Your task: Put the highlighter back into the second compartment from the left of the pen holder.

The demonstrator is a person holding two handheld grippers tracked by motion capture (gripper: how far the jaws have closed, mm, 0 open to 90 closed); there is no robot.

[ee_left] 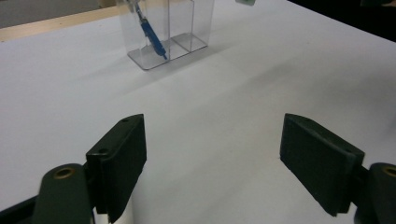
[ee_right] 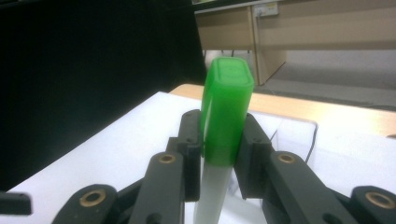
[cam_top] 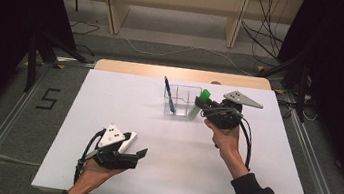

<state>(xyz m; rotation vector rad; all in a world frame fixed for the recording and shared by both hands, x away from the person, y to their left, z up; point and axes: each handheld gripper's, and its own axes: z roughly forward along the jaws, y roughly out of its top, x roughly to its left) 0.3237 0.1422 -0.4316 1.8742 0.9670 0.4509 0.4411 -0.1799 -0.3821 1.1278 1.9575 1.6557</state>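
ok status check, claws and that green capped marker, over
Right claw shut on green-capped marker, beside clear organizer. Left claw open, empty. Blue pen in organizer. Path clear.

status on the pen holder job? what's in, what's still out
Done: a blue pen leans in the left compartment of the clear plastic two-compartment holder. In hand: the right gripper is shut on a white marker with a green cap, held at the holder's right side. Left: dropping it in. The left gripper is open, idle.

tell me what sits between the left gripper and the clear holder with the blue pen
Nothing: in the left gripper view, bare white table runs from the open left gripper to the clear holder holding the blue pen.
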